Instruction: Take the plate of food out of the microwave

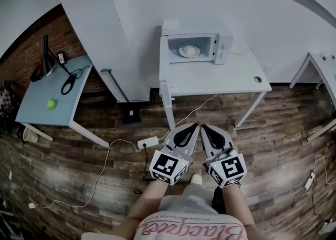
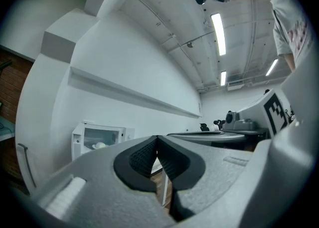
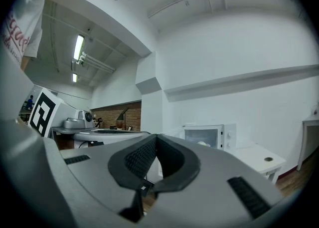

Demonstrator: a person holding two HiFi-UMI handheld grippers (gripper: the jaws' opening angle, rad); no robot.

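At twelve o'clock I see the white table (image 1: 210,79) carrying the microwave (image 1: 197,48), plate of food (image 1: 189,51) inside it. At six o'clock my left gripper (image 1: 196,126) and right gripper (image 1: 203,126) sit side by side, jaws pressed together, holding nothing.

White microwave (image 1: 223,48) at back of white table (image 1: 210,79), pale mounded plate of food (image 1: 189,51) inside it

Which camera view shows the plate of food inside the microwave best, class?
The head view: the plate of food sits in plain sight inside the microwave. The left gripper view and right gripper view each show it only as a small pale shape far beyond the jaws.
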